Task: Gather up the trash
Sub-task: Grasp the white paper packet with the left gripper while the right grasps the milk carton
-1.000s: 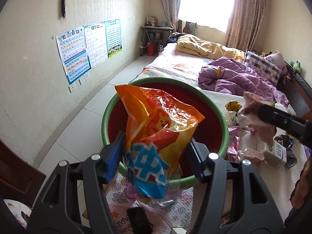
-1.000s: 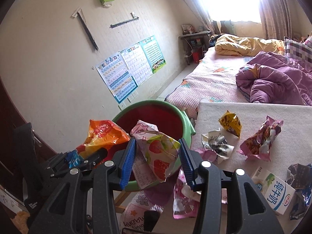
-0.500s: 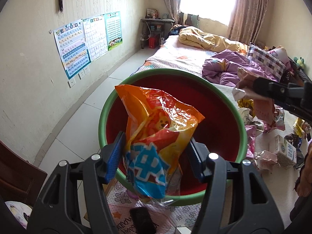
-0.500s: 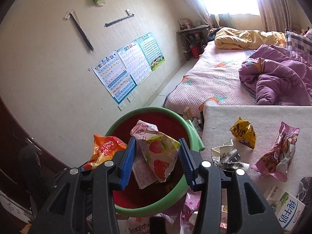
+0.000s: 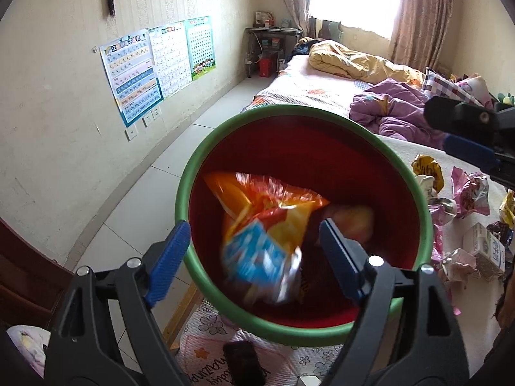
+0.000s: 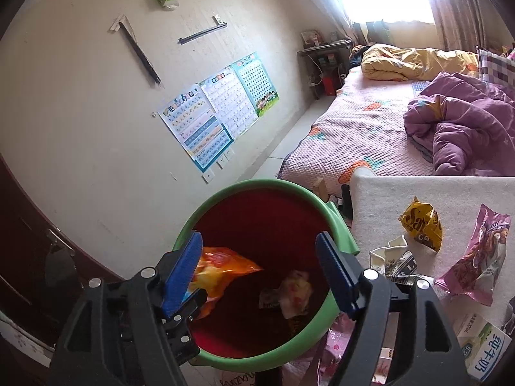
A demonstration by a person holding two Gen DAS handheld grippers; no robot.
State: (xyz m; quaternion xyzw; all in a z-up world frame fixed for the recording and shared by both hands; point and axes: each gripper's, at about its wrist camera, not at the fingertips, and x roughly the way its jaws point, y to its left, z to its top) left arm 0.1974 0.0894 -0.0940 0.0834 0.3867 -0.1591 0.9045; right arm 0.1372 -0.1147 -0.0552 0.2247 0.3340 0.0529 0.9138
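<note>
— Left gripper (image 5: 254, 251)?
— Spread wide, blue pads (image 5: 169, 259) apart, gripping nothing, pointing downward.
— Right gripper (image 6: 262, 268)?
— Also spread wide, clamping nothing, angled down; seen off to the right in the left wrist view.

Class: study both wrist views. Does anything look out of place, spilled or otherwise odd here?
Yes. The orange snack bag is motion-blurred between the open left gripper's fingers, apparently falling into the red bin. Wrappers and a milk carton litter the white tabletop.

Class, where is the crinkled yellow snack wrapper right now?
In the right wrist view, the crinkled yellow snack wrapper lies on the white table, right of the green-rimmed red bin, beside a pink packet.
</note>
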